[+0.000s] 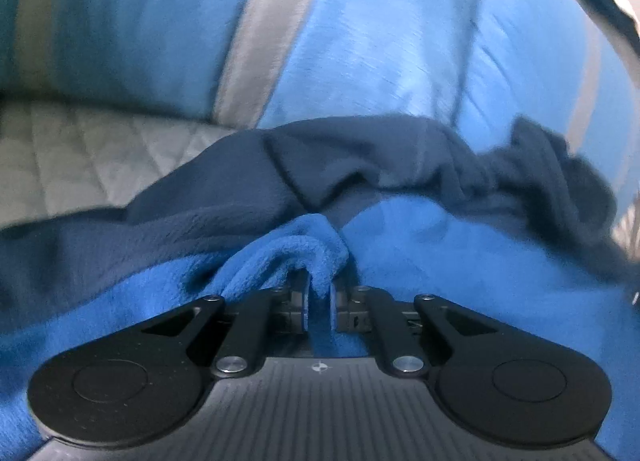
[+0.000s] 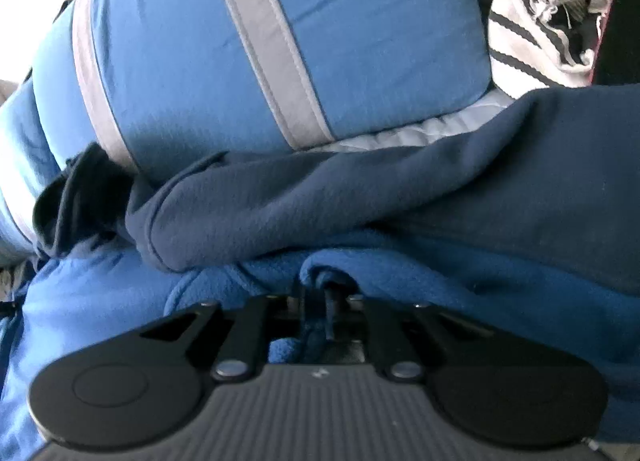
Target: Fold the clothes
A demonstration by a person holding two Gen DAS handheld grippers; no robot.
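Blue fleece garment (image 1: 440,245) with a navy outer side lies bunched near both grippers, in front of a blue pillow (image 1: 360,41) with grey stripes. Left gripper (image 1: 319,301) pinches a fleece fold; right gripper (image 2: 325,301) is clamped narrowly on its edge.

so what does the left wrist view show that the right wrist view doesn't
Only the left wrist view shows the grey quilted cover at the left, and the left gripper pinching a fold of the blue fleece.

Only the right wrist view shows the striped cloth at the top right, and the right gripper shut on fleece.

Both show the blue pillow with grey stripes and the dark navy garment lying across the fleece.
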